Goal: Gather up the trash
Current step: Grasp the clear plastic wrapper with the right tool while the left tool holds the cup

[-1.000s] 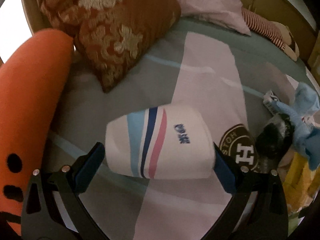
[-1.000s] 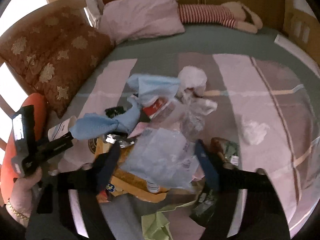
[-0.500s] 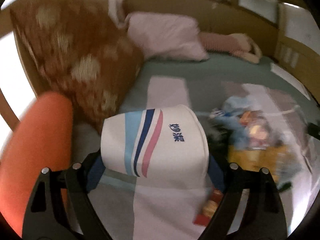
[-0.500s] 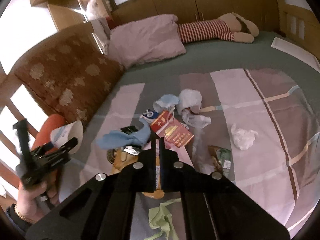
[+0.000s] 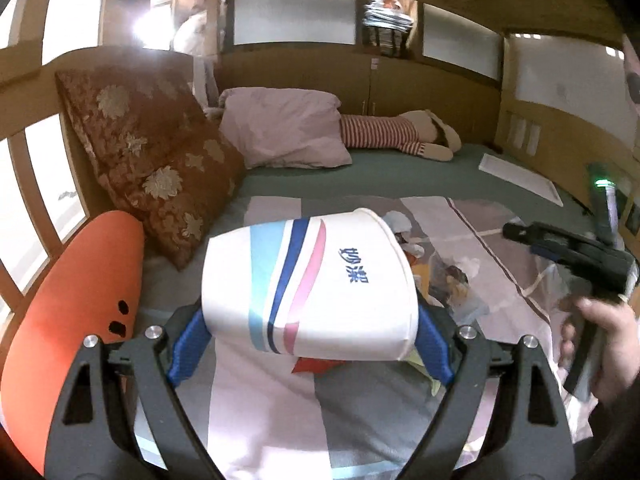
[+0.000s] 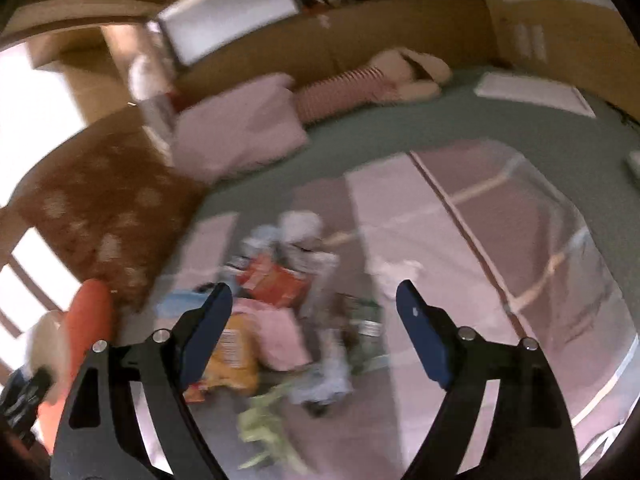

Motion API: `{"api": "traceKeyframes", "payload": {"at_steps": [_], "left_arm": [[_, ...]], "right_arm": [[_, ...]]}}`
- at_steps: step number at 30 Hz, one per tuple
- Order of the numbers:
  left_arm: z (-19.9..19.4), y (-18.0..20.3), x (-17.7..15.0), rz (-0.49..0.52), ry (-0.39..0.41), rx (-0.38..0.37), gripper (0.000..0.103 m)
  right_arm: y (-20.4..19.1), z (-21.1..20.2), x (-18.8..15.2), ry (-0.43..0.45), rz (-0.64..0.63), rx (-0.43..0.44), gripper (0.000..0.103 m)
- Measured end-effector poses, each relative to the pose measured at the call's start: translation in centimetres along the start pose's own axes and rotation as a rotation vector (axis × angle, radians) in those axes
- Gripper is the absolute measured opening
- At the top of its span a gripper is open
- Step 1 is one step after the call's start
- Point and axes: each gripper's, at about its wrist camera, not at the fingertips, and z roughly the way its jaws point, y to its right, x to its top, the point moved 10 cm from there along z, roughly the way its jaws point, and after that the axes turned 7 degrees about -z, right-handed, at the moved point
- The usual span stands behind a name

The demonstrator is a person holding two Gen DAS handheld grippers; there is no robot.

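Observation:
My left gripper (image 5: 308, 336) is shut on a white paper cup (image 5: 308, 284) with blue and pink stripes, held on its side above the bed. My right gripper (image 6: 314, 312) hangs over the trash pile (image 6: 276, 308) with its jaws opening and nothing between them. In the pile lie a red packet (image 6: 276, 280), a yellow bag (image 6: 234, 360), a pink wrapper (image 6: 280, 340), green paper (image 6: 268, 432) and a crumpled white tissue (image 6: 394, 272). In the left wrist view the right gripper's body (image 5: 576, 256) shows at the right edge, held by a hand (image 5: 608, 344). The picture from the right wrist is blurred.
A brown flowered cushion (image 5: 152, 168) and an orange plush (image 5: 76, 316) lie at the left. A pink pillow (image 5: 284, 132) and a striped stuffed toy (image 5: 396, 140) rest at the bed's far end. A white sheet (image 5: 520, 178) lies far right. Wooden walls surround the bed.
The left gripper closed on the cup and lifted it off the bed. The right gripper snapped shut over the pile, then opened wide again, pulling back with nothing in it.

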Motion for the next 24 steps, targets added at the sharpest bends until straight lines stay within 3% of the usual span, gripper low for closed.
{"api": "traceKeyframes", "payload": {"at_steps": [3,9,11,12,13,16,20,24], "left_arm": [[-0.6,0.7,0.0,0.012,0.008,-0.023,0.087],[-0.8,1.1,0.1,0.014,0.014,-0.045,0.087],[-0.7,1.2,0.0,0.018,0.012,-0.046,0.087],[-0.7,1.3,-0.1,0.019,0.008,-0.046,0.087],[-0.6,1.4,-0.3,0.018,0.005,-0.045,0.087],[-0.2,1.1,-0.4,0.012,-0.007,-0.035,0.087],[0.0,0.9,-0.4,-0.008,-0.01,-0.034,0.087],[0.5,1.0,-0.8,-0.017,-0.029,-0.044,0.087]], "right_arm": [[0.9,2.6,-1.6,-0.092,0.041,0.026,0.082],[-2.4,6.3,-5.1,-0.278,-0.125,-0.005,0.082],[-2.9,7.8,-7.0,-0.355,-0.17,-0.017,0.057],[-3.1,8.2,-7.5,-0.384,-0.177,-0.022,0.031],[-3.1,8.0,-7.5,-0.383,-0.174,-0.03,0.022],[-4.4,5.2,-5.8,-0.309,-0.178,-0.001,0.018],[-7.9,-1.3,-3.2,-0.111,-0.22,0.076,0.016],[-10.7,-6.9,-3.5,0.049,-0.275,0.105,0.015]]}}
